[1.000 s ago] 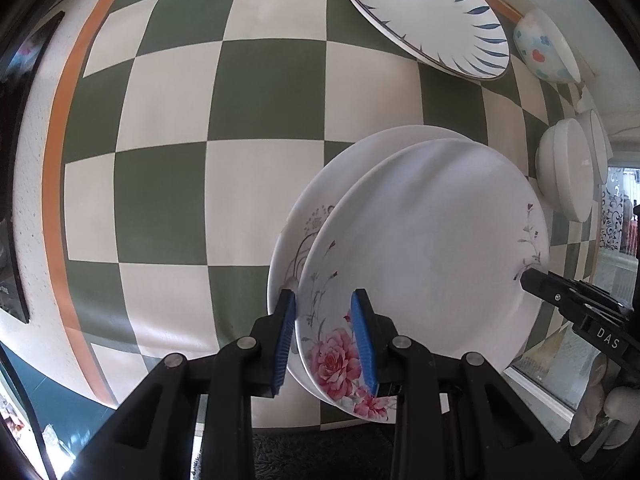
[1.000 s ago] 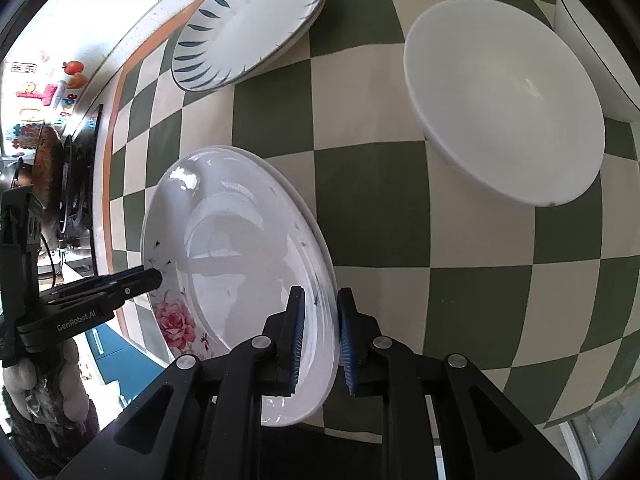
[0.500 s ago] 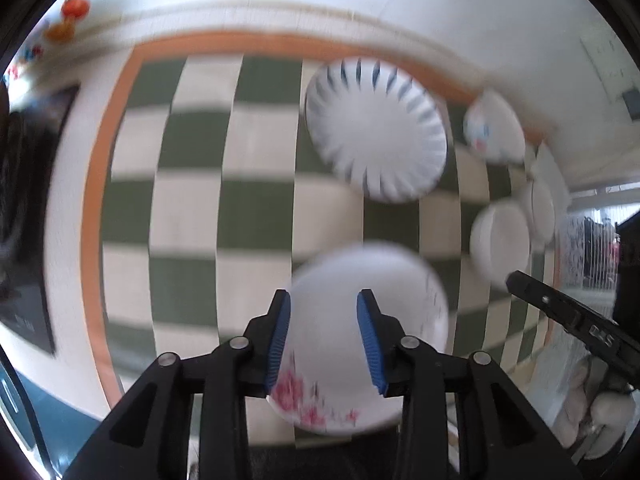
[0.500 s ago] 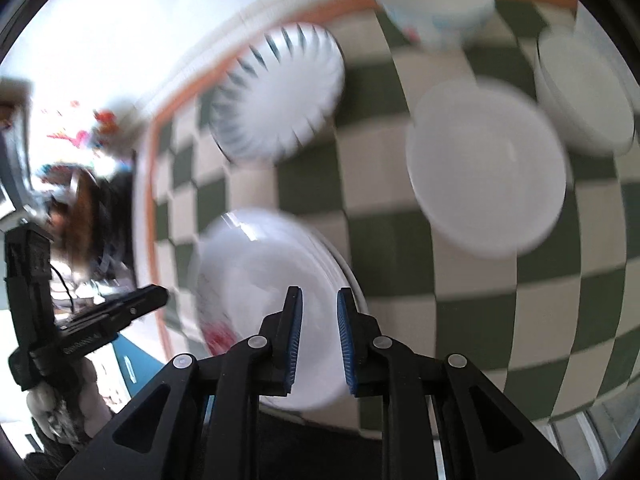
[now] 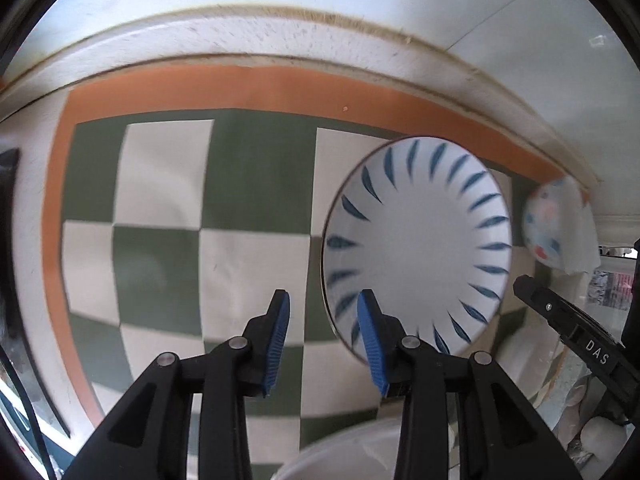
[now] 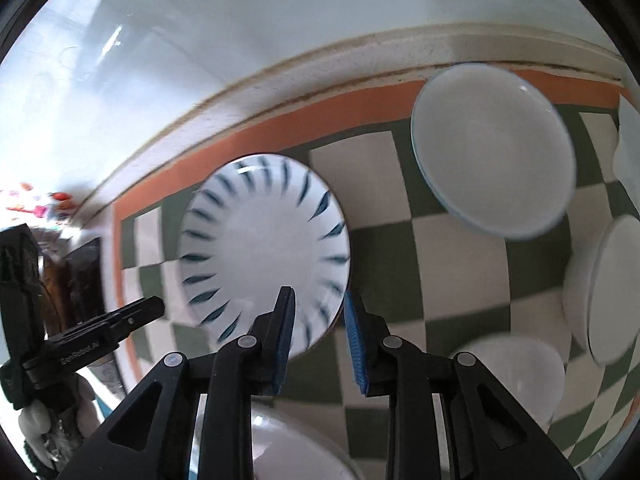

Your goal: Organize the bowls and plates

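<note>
Both tongs, left (image 5: 323, 338) and right (image 6: 319, 338), are part-open and empty, the right just widening. Blue-leaf plate (image 5: 418, 246) looks glazed, slippery, breakable; I'd pinch opposite rims.

Glossy glazed ceramic plate (image 5: 420, 240), smooth checked tablecloth (image 5: 160, 200), matt black plastic tongs (image 5: 324, 344) with ribbed blue pads

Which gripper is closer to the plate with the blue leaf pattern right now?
Too close to call. The left gripper stands open at the plate's left edge, the right gripper open at its right edge; neither touches it.
</note>
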### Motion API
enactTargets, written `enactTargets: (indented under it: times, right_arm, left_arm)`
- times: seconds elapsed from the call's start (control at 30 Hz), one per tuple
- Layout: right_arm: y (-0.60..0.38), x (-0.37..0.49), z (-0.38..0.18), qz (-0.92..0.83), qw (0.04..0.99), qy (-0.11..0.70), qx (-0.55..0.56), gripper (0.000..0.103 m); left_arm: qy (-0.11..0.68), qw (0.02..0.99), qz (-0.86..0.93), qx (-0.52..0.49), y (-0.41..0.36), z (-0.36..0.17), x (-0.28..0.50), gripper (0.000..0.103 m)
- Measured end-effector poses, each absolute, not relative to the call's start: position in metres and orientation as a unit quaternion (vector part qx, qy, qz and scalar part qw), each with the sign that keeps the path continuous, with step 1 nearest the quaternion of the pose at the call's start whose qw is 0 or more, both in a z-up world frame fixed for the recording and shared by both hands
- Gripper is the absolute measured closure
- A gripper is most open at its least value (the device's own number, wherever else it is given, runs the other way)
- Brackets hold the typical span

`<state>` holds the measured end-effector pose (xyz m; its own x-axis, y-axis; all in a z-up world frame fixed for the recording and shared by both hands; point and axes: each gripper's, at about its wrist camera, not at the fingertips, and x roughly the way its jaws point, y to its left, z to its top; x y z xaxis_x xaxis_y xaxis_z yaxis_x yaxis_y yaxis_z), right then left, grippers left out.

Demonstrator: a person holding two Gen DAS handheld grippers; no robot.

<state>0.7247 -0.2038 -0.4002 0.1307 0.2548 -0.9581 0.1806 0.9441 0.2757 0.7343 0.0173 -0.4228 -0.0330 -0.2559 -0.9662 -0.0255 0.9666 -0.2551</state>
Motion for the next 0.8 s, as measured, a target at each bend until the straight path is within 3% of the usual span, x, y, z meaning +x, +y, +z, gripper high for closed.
enactTargets:
  times: [0.27,0.37,0.4,0.8]
  right_arm:
    - [-0.204,0.752,-0.443,0.008,0.716,0.683,0.145,0.075]
    - [-0.205,0.754,-0.449,0.013,0.716,0.682,0.152,0.079]
    - [-0.204,0.753,-0.449,0.016,0.718,0.679,0.154,0.089]
    - [-0.195,0.737,-0.428,0.042,0.737,0.661,0.134,0.09]
  left_arm:
    - [0.715,0.687,-0.093,-0.093,0.008,-0.446,0.757,0.072]
    - [0.708,0.692,-0.105,-0.095,0.005,-0.446,0.757,0.083]
    - [0.706,0.695,-0.104,-0.09,0.003,-0.444,0.756,0.083]
    - [0.677,0.726,-0.1,-0.07,0.005,-0.407,0.734,0.083]
